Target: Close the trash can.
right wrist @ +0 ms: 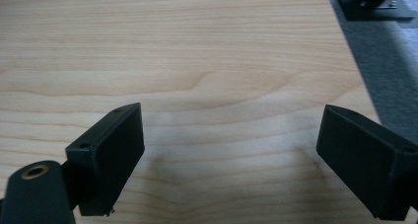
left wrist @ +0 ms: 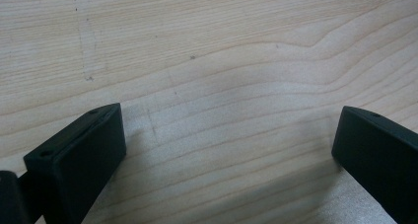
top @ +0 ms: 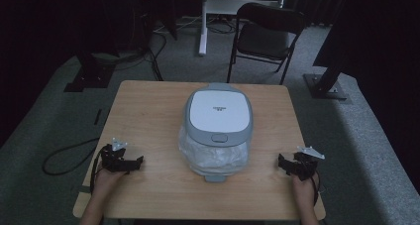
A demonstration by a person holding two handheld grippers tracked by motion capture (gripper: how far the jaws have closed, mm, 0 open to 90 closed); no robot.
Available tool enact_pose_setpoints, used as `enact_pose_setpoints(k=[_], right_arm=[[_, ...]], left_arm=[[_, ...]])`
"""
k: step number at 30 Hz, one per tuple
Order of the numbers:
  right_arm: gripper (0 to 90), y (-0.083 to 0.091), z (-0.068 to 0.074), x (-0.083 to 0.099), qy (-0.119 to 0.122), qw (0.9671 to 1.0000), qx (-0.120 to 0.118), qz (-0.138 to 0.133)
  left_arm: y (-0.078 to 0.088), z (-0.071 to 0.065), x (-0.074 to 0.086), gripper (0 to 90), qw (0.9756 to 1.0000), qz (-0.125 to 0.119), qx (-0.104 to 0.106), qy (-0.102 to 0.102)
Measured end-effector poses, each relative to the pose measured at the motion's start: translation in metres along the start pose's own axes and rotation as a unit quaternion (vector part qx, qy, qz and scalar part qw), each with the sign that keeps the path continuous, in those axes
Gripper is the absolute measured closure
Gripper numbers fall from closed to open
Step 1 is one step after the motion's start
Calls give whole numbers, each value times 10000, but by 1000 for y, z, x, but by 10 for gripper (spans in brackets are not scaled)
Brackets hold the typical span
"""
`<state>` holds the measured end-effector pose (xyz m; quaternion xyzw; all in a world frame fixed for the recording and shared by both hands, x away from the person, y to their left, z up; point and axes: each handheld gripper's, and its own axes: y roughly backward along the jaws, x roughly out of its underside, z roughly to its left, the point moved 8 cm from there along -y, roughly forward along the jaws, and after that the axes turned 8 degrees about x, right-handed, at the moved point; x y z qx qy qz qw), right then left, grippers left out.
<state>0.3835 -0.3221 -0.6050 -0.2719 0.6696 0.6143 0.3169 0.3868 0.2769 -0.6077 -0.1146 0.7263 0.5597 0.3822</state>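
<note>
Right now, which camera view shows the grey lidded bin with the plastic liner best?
The high view: the bin sits whole at the table's centre, lid closed, liner bunched below its rim. The left gripper view and right gripper view look along open jaws at bare wood, giving nothing of the bin.

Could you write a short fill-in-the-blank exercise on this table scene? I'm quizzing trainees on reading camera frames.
1. The grey bin stands in the middle of the wooden table with its lid ____.
2. The left gripper has its jaws ____, with bare wood between them.
3. A clear plastic ____ puffs out from under the lid at the front of the bin.
4. The right gripper grips ____; it sits apart from the bin.

Missing words: shut; open; bag; nothing
</note>
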Motion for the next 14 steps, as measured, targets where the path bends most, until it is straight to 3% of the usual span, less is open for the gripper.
enact_pose_setpoints(k=[5,14], right_arm=[[105,-2,0,1,62,9998,129,101],[105,-3,0,2,37,9998,67,187]], left_arm=[[0,0,0,7,10000,-2,-5,2],[0,0,0,7,10000,-5,-5,8]])
